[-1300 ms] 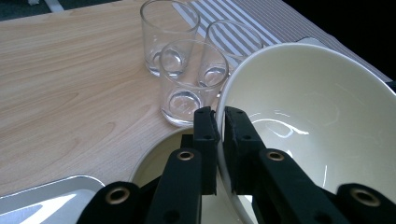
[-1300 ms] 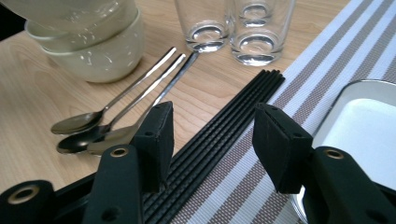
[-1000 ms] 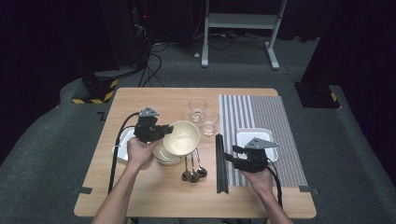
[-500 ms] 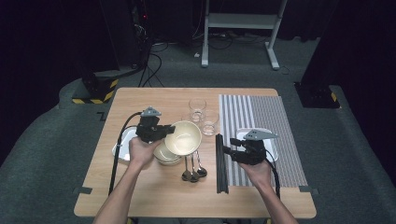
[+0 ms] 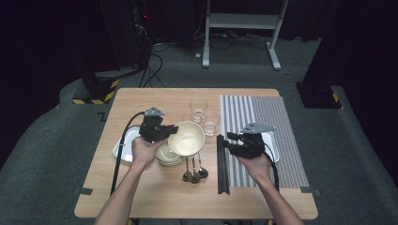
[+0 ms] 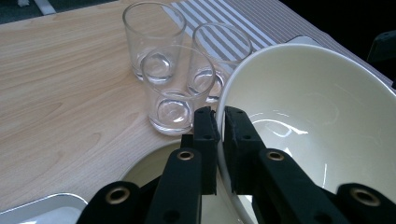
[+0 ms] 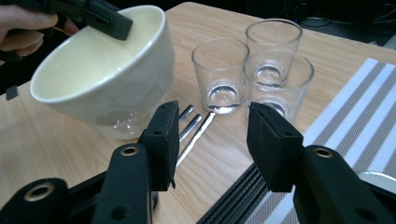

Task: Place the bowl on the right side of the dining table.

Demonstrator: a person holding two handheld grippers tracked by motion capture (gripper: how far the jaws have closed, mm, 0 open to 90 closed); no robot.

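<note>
Hiding the stacked bowls (image 5: 168,157), the tilted bowl (image 5: 187,138) hangs from the left tool (image 5: 165,132).

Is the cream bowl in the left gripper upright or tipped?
Tipped: the cream bowl hangs by its rim from the left gripper, its opening turned sideways.

Open wooden tabletop (image 5: 141,101) is left along the far-left edge and across the near edge, where passage is unhindered. The middle is crowded: three clear drinking glasses (image 5: 201,112) are clustered just beyond the tilted cream ceramic bowl (image 5: 187,138), which is raised over a stack of cream bowls (image 5: 168,157). Metal spoons (image 5: 193,169) and a bundle of black chopsticks (image 5: 222,164) are laid between the two hands. The striped grey placemat (image 5: 277,117) is free at its far end.
</note>
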